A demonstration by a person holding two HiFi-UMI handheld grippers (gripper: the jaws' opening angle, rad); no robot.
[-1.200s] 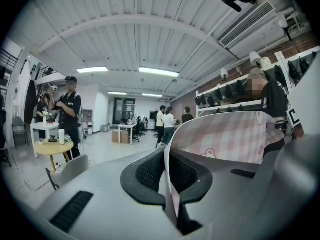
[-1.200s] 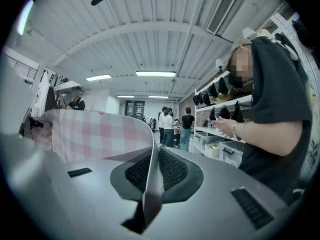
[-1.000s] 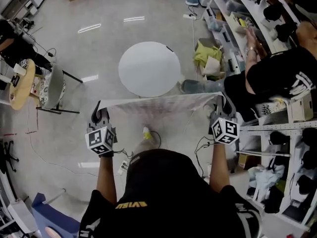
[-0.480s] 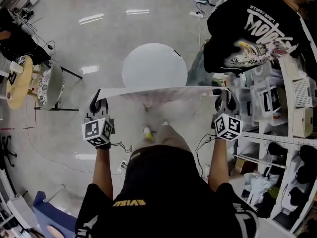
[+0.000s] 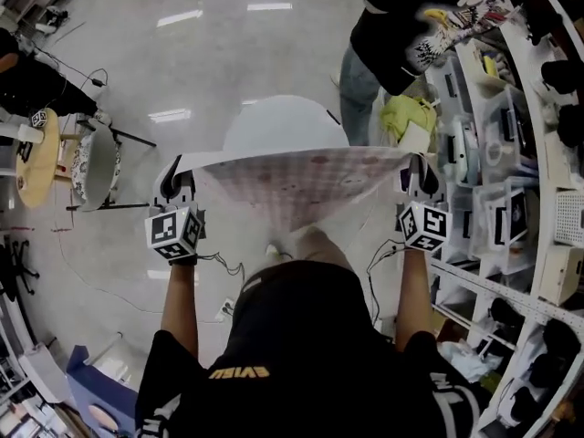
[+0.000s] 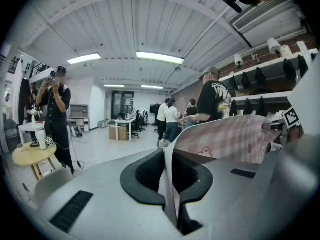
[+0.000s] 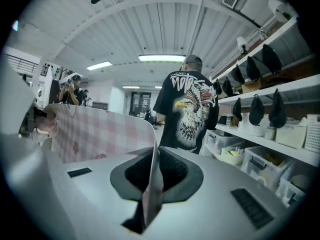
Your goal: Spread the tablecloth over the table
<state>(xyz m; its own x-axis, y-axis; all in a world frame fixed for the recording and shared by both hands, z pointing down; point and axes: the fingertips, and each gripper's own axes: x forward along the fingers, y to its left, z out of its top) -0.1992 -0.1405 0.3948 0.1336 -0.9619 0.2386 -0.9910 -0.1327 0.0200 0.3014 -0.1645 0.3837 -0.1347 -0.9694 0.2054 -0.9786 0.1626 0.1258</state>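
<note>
Fabric: pink-checked tablecloth (image 5: 301,185), one piece, not on the table yet — held in the air, pulled taut between both claws, the rest sagging back toward the person.
Left gripper (image 5: 178,182): jaws together, pinched on the cloth's left corner edge.
Right gripper (image 5: 418,176): jaws together, clamped on the right corner edge.
Table (image 5: 274,126): one round white top, bare, ahead of and below the claws.
Key relation: held edge runs left–right, crosswise to the reach. In the head view it overlaps the table's near rim. The table sits roughly centred between the claws, neither hand clearly nearer.
Judged next: carry the edge forward past the far rim, hands level.
Counts: tablecloth 1, table 1, grippers 2, bystander (image 5: 401,35) in black tee 1, just right of the table.
Risk: cloth may brush the bystander.
</note>
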